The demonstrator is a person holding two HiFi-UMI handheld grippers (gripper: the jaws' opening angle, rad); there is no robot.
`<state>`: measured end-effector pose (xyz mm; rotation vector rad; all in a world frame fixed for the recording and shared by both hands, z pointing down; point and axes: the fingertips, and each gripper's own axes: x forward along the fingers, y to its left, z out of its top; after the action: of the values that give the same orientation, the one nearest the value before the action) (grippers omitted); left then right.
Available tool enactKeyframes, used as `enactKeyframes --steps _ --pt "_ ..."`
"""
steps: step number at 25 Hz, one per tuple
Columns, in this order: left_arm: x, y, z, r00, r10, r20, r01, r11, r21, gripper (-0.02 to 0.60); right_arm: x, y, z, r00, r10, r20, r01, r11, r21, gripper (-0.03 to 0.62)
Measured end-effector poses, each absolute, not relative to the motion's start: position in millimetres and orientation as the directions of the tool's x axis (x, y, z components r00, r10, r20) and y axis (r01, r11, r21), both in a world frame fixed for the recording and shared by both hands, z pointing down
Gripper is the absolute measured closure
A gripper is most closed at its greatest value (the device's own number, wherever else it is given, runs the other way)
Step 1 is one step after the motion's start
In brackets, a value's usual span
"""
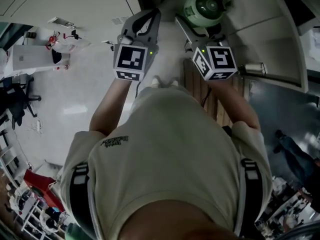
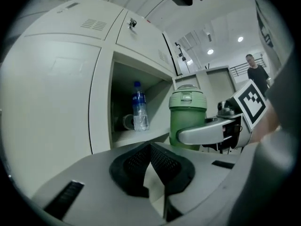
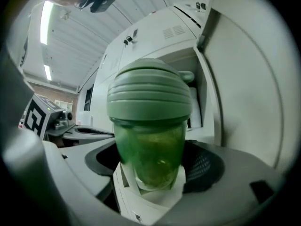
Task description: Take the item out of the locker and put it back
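Note:
A green jug with a ribbed lid [image 1: 204, 8] is held in the air in front of the open locker compartment [image 2: 136, 102]. My right gripper [image 3: 149, 169] is shut on its lower body, and the jug [image 3: 149, 126] fills the right gripper view. From the left gripper view the jug [image 2: 188, 114] stands upright with a grey finger [image 2: 207, 132] across it. My left gripper [image 1: 149, 16] hovers beside it to the left, shut, with nothing in it.
Inside the compartment stand a clear water bottle with a blue cap [image 2: 139, 109] and a small clear cup [image 2: 126, 122]. The locker door [image 3: 249, 79] hangs open to the right. Closed locker doors [image 2: 51, 93] lie to the left. A person [image 2: 257, 72] stands far back.

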<state>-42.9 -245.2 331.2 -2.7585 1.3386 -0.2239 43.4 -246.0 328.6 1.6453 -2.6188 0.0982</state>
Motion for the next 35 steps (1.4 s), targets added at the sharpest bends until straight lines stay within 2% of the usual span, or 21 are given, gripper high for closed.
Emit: enactKeyframes --steps 7,14,35 --pt "-50 -225 285 0.597 -0.802 0.02 -0.785 -0.589 -0.192 0.569 51 -212 288 -0.472 -0.882 0.009 -0.882 0.472 -0.004 0.195" --pt "-58 -199 268 0.59 -0.801 -0.101 -0.805 -0.573 -0.156 0.568 54 -184 289 -0.489 -0.872 0.02 -0.872 0.489 -0.013 0.195" --pt "-55 -183 299 0.549 -0.834 -0.053 -0.83 -0.535 -0.158 0.569 58 -170 298 -0.514 -0.857 0.03 -0.858 0.514 -0.002 0.195"
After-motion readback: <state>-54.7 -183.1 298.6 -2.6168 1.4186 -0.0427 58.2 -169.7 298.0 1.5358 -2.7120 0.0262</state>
